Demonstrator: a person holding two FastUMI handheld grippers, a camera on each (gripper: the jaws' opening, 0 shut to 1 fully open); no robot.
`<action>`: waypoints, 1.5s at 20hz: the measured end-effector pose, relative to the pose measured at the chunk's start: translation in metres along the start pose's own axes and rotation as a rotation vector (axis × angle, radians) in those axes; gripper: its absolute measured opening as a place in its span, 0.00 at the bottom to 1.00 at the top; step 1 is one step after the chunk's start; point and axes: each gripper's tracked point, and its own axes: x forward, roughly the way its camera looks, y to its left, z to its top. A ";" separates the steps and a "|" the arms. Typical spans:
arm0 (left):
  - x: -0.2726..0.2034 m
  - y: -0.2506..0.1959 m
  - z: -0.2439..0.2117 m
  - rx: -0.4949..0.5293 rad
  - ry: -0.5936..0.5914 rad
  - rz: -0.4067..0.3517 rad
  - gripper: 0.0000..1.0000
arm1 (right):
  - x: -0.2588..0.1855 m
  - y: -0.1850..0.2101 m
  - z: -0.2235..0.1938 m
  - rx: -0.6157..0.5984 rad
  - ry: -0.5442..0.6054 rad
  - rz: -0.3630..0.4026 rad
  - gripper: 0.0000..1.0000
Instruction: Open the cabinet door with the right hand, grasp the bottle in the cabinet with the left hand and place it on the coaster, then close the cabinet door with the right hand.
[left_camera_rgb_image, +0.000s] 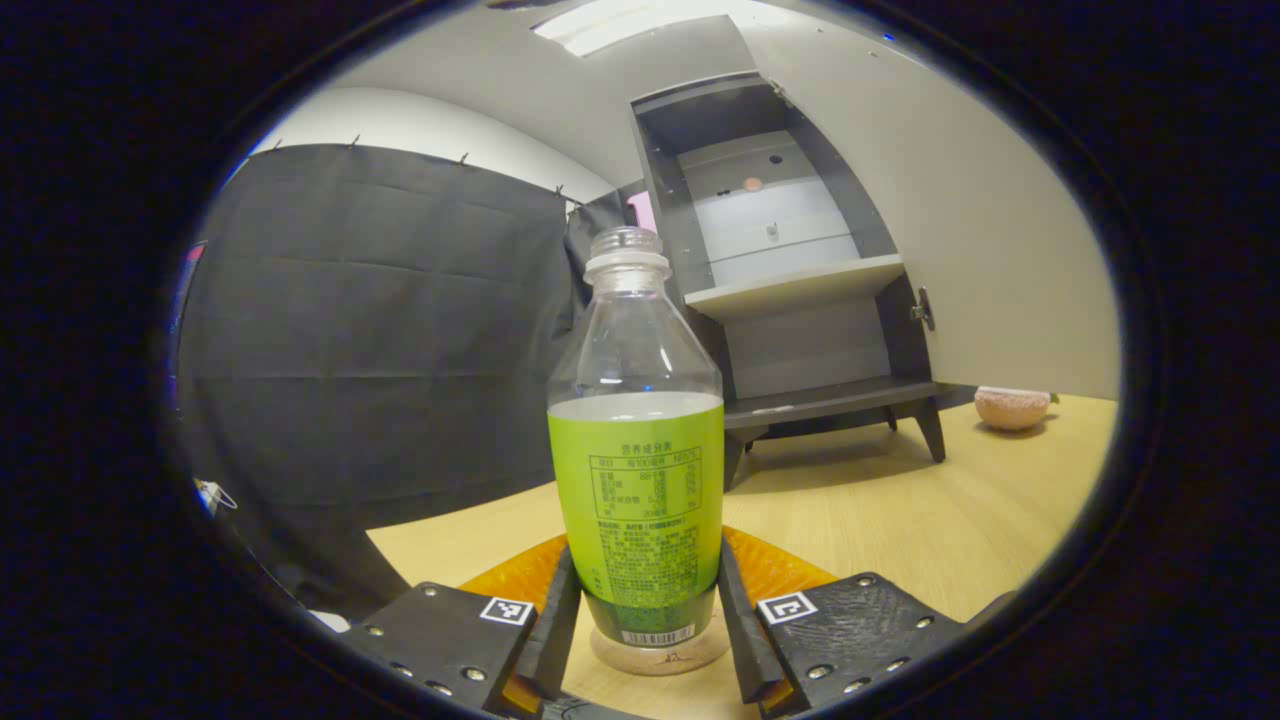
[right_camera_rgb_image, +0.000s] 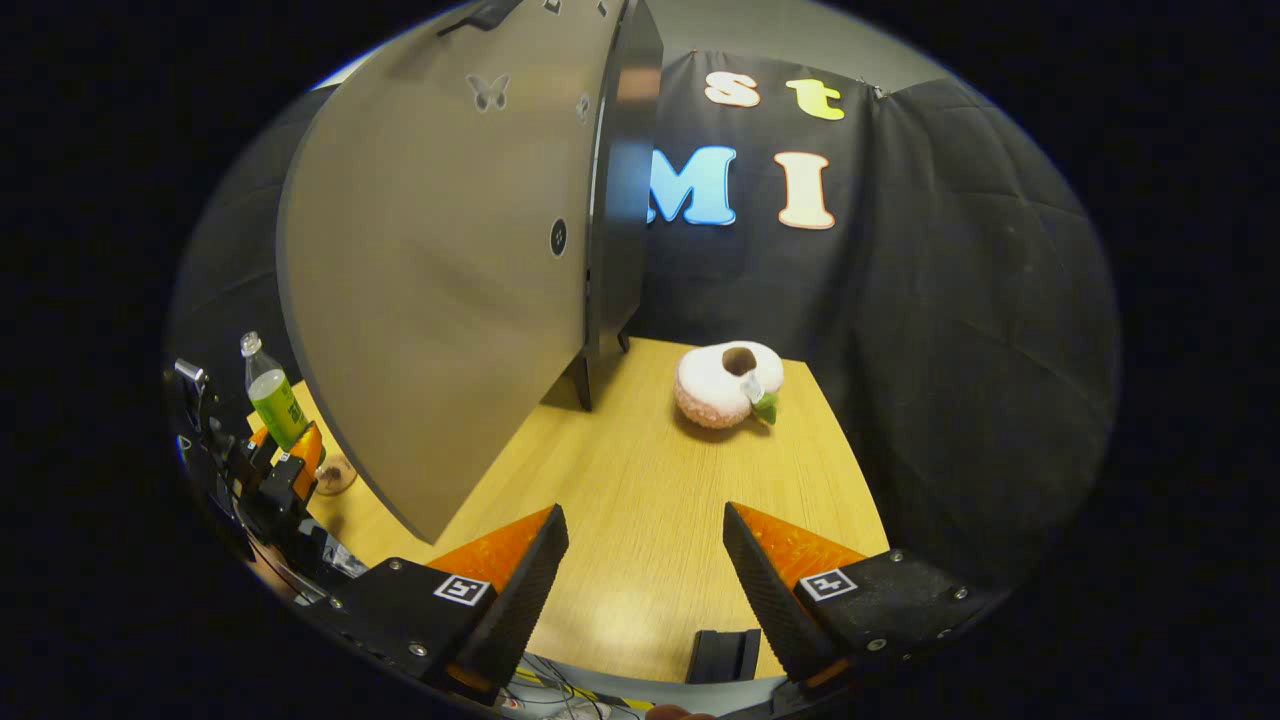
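In the left gripper view the bottle (left_camera_rgb_image: 637, 440) stands upright at the centre, running from about 6 o'clock up toward 12, with no cap on its neck and a green label wrapped round its lower half. Its base sits on a small round coaster (left_camera_rgb_image: 658, 652) on the wooden table (left_camera_rgb_image: 900, 510). The left gripper (left_camera_rgb_image: 648, 610) has one finger on each side of the bottle's lower part, set narrowly; whether both fingers actually press on the bottle I cannot tell. Behind it, at about 1 o'clock, the cabinet (left_camera_rgb_image: 800, 290) shows its open interior and shelf, and the cabinet door (left_camera_rgb_image: 960, 220) swings out at 2 o'clock. A pinkish plush toy (left_camera_rgb_image: 1012, 407) lies on the table at 3 o'clock, beyond the door's lower edge. In the right gripper view the right gripper (right_camera_rgb_image: 645, 570) hovers over the table (right_camera_rgb_image: 660, 480) at 6 o'clock with its fingers spread wide and nothing between them. The open door (right_camera_rgb_image: 440, 290) fills the span from 9 to 12 o'clock, well clear of those fingers. The plush toy (right_camera_rgb_image: 728, 384) rests just right of centre, and far off at 9 o'clock the bottle (right_camera_rgb_image: 270, 394) stands by the left gripper (right_camera_rgb_image: 285, 470).
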 end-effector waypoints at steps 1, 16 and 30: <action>0.001 0.000 -0.005 -0.017 0.004 -0.001 0.70 | -0.001 0.003 -0.010 -0.011 0.017 0.002 0.96; 0.011 -0.002 -0.023 -0.079 0.064 -0.028 0.90 | -0.006 0.031 -0.013 -0.090 0.017 0.065 0.96; -0.003 0.012 0.037 -0.075 0.033 -0.052 0.87 | -0.027 0.019 0.010 -0.114 -0.035 0.020 0.96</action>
